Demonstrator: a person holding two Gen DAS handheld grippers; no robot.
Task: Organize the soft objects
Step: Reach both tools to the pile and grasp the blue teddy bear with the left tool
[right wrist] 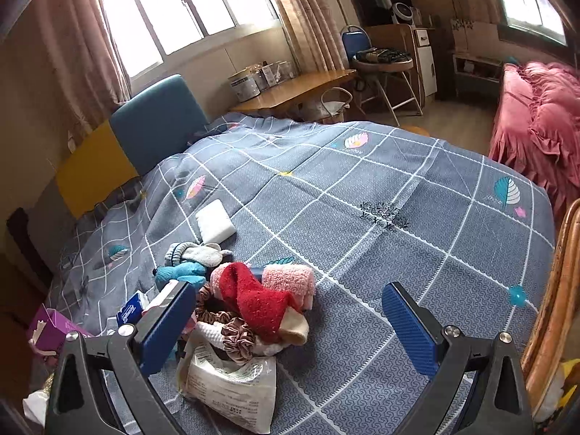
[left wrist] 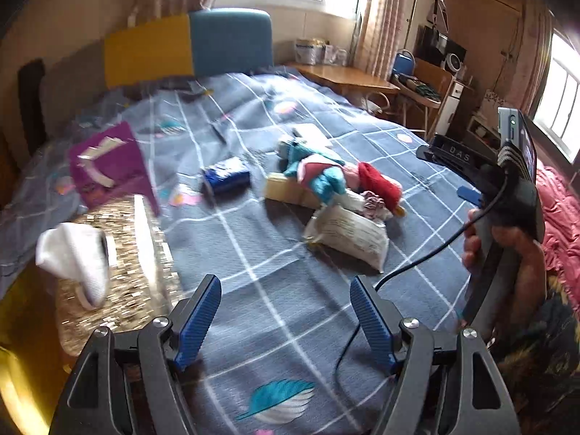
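A pile of soft things lies on the grey checked bedspread (left wrist: 275,275): a red sock (left wrist: 380,181) (right wrist: 253,301), a blue knit toy (left wrist: 319,177) (right wrist: 183,272), a pink towel (right wrist: 290,279), a brown scrunchie (right wrist: 235,337) and a white packet (left wrist: 348,235) (right wrist: 228,388). A white sock (left wrist: 78,257) is in mid-air over a gold glitter box (left wrist: 119,275) at the left. My left gripper (left wrist: 286,319) is open and empty, low over the bed. My right gripper (right wrist: 293,322) is open and empty, just behind the pile; it also shows in the left wrist view (left wrist: 453,177).
A purple box (left wrist: 108,163) stands behind the gold box. A blue tissue pack (left wrist: 226,174) and a white sponge (right wrist: 215,221) lie on the bed. A wooden desk (right wrist: 301,87), a chair and a pink bed (right wrist: 536,119) stand beyond. A wicker chair edge (right wrist: 558,290) is at right.
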